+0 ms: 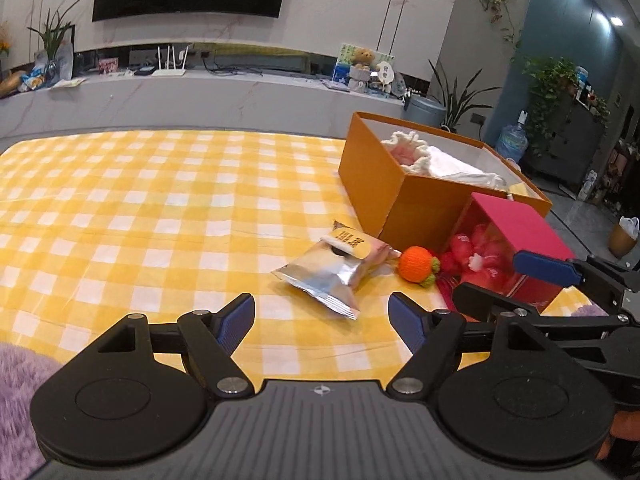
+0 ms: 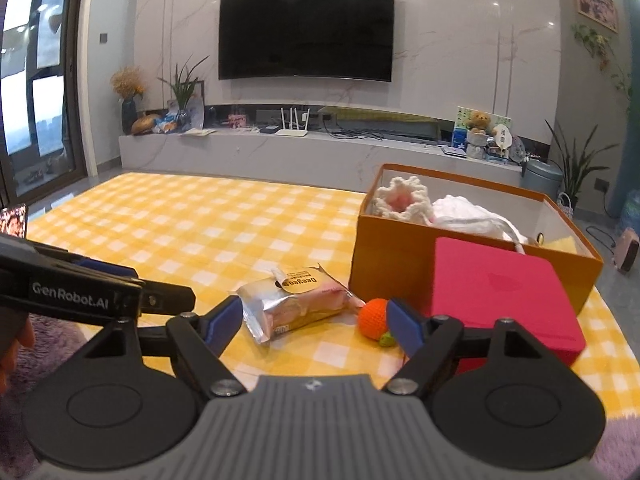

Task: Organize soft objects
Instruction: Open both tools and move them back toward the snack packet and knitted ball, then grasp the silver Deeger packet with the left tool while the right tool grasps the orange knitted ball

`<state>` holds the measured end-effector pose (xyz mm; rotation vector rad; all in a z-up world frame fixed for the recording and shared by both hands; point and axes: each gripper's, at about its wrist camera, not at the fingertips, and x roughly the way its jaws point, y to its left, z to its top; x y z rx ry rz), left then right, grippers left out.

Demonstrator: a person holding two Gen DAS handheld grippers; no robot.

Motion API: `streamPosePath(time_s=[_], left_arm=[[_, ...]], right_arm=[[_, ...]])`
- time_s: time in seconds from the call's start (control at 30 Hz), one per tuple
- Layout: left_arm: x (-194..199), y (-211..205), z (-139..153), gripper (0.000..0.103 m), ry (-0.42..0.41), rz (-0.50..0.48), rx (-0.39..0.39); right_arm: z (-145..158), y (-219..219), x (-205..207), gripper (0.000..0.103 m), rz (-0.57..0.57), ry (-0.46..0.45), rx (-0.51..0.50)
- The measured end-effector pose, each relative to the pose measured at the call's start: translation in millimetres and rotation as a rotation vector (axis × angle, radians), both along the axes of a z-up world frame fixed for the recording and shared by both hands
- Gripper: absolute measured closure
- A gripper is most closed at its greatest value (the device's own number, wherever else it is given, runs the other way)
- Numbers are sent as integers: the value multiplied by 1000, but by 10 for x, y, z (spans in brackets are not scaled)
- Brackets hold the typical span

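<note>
Your left gripper [image 1: 321, 312] is wide open with nothing between the blue pads; the silver foil snack packet with a yellow label [image 1: 334, 270] lies on the yellow-and-white checked cloth [image 1: 140, 208] just ahead of its fingertips, slightly right of centre. Your right gripper [image 2: 314, 320] is also open and empty; from its camera the same packet [image 2: 294, 300] sits between and just beyond the fingers, nearer the left pad, not touched. The orange crocheted ball with a green tip [image 2: 372, 319] lies right beside the right-hand pad [image 2: 404, 326], partly hidden by it; can't tell if they touch. Behind it stands the pink rectangular box [image 2: 500, 292], and behind that the open orange cardboard box [image 2: 384, 260] holding white knitted items [image 2: 400, 198].
</note>
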<state>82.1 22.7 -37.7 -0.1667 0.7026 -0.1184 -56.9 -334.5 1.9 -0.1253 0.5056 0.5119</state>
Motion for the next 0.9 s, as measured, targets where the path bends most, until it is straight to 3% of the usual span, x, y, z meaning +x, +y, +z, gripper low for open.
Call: streamPosePath(time_s=[0.13, 0.33, 0.53, 0.7, 0.9], left_arm=[[150, 45, -16, 14, 48, -63, 26], [478, 67, 3, 14, 81, -134, 67], [785, -13, -32, 13, 117, -228, 92], [1047, -116, -158, 13, 152, -292, 91], [1293, -182, -367, 13, 216, -349, 122]], right_arm=[[19, 88, 126, 28, 29, -21, -37], [33, 227, 475, 40, 128, 4, -124], [14, 397, 896, 45, 273, 101, -329], [-145, 541, 1151, 48, 328, 166, -500], [-299, 583, 1310, 49, 334, 217, -591]])
